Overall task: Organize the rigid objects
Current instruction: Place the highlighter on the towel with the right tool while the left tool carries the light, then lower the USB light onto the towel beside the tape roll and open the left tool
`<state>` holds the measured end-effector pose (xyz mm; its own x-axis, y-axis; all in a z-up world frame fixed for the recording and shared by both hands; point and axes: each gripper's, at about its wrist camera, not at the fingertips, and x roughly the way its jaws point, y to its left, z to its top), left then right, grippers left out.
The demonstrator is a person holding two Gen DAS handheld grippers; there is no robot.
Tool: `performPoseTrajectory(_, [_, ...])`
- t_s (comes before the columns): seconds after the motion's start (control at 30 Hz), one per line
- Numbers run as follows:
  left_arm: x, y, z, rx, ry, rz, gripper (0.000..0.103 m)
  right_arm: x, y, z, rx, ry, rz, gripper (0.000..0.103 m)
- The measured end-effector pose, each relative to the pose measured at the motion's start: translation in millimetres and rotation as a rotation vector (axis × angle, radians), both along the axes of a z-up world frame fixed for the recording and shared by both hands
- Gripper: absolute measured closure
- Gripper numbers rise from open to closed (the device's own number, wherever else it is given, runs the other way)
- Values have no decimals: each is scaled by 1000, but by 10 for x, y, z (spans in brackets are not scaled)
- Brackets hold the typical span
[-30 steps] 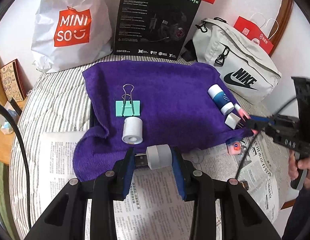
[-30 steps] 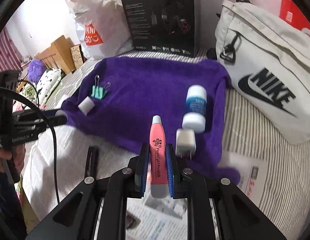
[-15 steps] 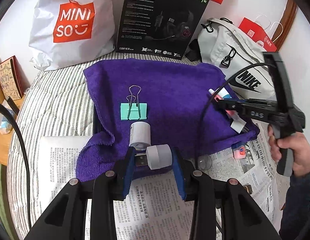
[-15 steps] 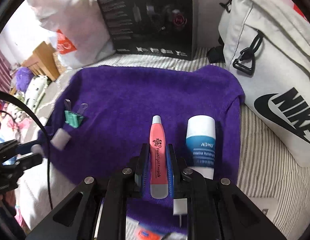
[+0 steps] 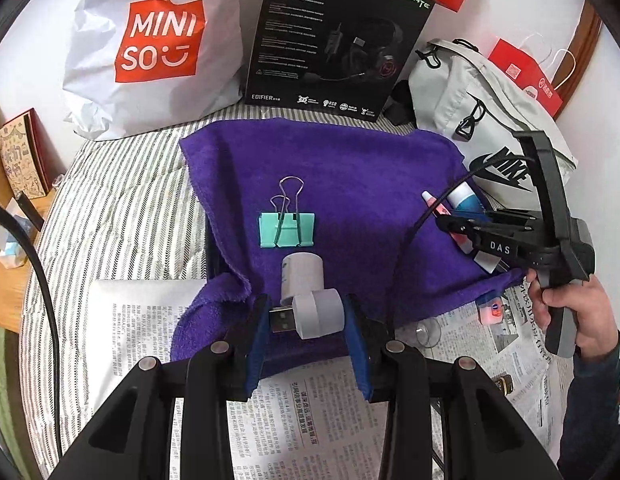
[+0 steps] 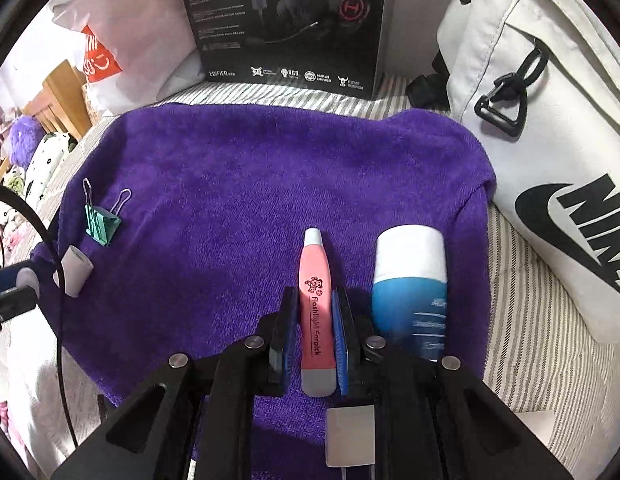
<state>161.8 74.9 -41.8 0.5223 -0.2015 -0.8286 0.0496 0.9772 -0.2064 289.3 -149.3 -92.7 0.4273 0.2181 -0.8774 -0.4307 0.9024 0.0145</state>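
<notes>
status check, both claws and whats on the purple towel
Left claw shut on white usb plug, over towel near edge. Right claw shut on pink earpick, beside blue-white bottle. Binder clip on towel, nothing blocking.

Purple towel (image 6: 238, 184), pink earpick (image 6: 316, 312), teal binder clip (image 5: 286, 230)

A towel (image 5: 350, 184) lies spread on the bed (image 5: 122, 208), with newspaper (image 5: 310, 408) in front of it. On the towel's left part a binder clip (image 5: 286, 230) sits behind a small roll (image 5: 302, 272). Toward the right edge an earpick (image 6: 315, 312) lies just left of a tube (image 6: 410, 280) — side by side, both pointing toward the back. Behind the towel stand a shopping bag (image 5: 158, 48) on the left and a headset box (image 5: 334, 36) in the middle — a sling bag (image 6: 550, 128) lies to the right.
</notes>
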Motion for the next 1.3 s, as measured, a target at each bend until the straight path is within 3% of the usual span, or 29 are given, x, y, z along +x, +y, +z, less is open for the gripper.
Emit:
performPoseTrajectory(0.17, [16, 11, 2, 6, 4, 5, 68, -24, 36, -5, -12, -15, 12, 84])
performPoseTrajectory(0.3, [24, 17, -5, 5, 3, 10, 68, -54, 41, 15, 14, 0, 40, 71])
performPoseTrajectory(0.37, [37, 12, -16, 8, 8, 9, 68, -87, 45, 34, 13, 3, 48, 70])
performPoseTrajectory(0.6, [113, -44, -5, 1, 7, 1, 68, -260, 6, 278, 54, -24, 76, 64])
performPoseTrajectory(0.9, [363, -300, -44, 18, 17, -39, 68, -549, -255, 489, 25, -72, 81, 63])
performPoseTrajectory(1.17, [588, -471, -254, 22, 44, -46, 68, -826, -552, 520, 45, -67, 47, 63])
performPoseTrajectory(1.3, [627, -554, -371, 79, 72, -49, 68, -946, -597, 548, 56, -73, 54, 63])
